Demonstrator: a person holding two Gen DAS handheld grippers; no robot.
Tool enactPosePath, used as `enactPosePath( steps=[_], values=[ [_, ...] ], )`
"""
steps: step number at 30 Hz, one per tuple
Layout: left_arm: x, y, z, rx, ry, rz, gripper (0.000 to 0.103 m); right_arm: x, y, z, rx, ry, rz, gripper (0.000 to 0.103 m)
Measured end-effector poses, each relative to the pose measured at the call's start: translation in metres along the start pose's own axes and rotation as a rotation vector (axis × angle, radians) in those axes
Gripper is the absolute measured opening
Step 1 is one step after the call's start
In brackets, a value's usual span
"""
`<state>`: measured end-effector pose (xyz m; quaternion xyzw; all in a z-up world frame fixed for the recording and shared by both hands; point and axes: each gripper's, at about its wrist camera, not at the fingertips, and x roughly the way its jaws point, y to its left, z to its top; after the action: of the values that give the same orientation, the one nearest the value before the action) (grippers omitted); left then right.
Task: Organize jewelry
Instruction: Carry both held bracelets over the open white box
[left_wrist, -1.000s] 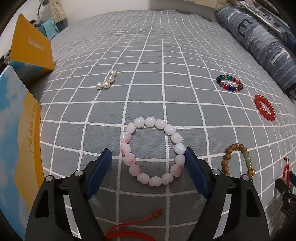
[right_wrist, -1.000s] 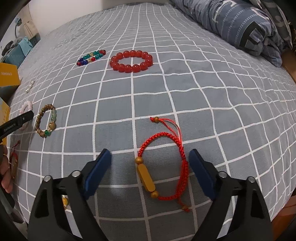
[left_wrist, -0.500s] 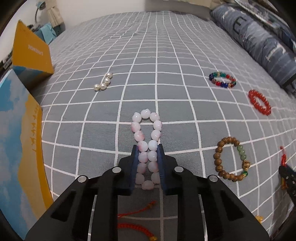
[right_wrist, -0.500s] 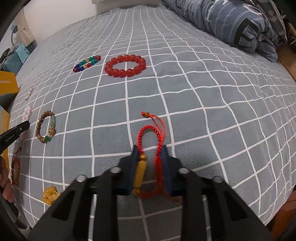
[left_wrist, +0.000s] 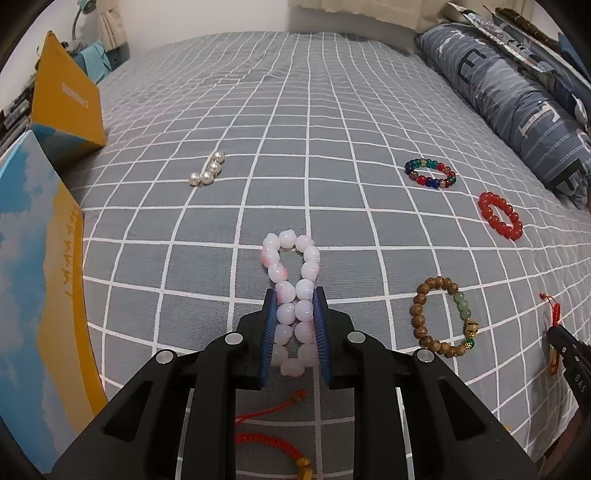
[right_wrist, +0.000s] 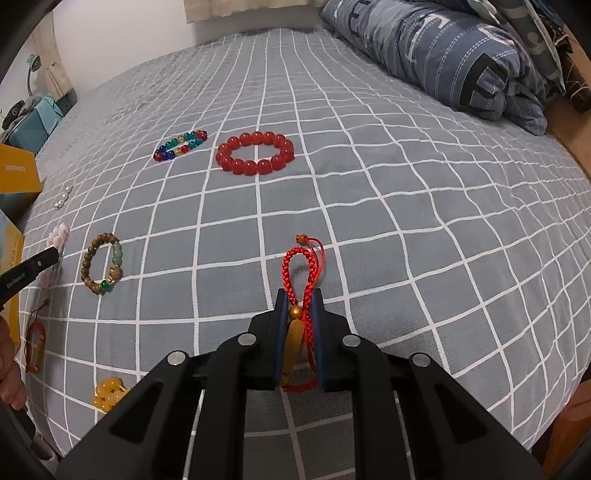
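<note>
A pink-and-white bead bracelet (left_wrist: 288, 238) lies on the grey checked bedspread (left_wrist: 332, 110), squeezed into a narrow loop. My left gripper (left_wrist: 294, 295) is shut on its near half, pads pressing the beads from both sides. In the right wrist view a red braided cord bracelet (right_wrist: 295, 254) with a long amber bead is pinched flat. My right gripper (right_wrist: 299, 295) is closing, and its pads press on that cord bracelet. Both bracelets still rest on the bed.
Also on the bed are pearls (left_wrist: 207, 173), a multicolour bracelet (left_wrist: 430, 173), a red bead bracelet (right_wrist: 256, 153), a wooden bracelet (left_wrist: 421, 317), another red cord bracelet (left_wrist: 269, 439) and yellow beads (right_wrist: 109, 398). Orange box (left_wrist: 66, 96) and blue-yellow box (left_wrist: 33, 277) stand left; folded quilt (right_wrist: 443, 55) far right.
Both grippers went from wide open around their bracelets to shut on them, squeezing each round loop into a narrow one. Neither hand has shifted much.
</note>
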<state>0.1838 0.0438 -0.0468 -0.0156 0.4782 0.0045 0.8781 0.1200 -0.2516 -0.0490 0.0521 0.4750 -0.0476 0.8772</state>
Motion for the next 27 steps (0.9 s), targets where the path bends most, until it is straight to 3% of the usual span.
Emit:
enactPosePath(
  steps=[27],
  values=[
    [-0.039, -0.007, -0.002, 0.023, -0.117, -0.002, 0.019, -0.022, 0.007, 0.000, -0.026, -0.090, -0.013, 0.012]
  ],
)
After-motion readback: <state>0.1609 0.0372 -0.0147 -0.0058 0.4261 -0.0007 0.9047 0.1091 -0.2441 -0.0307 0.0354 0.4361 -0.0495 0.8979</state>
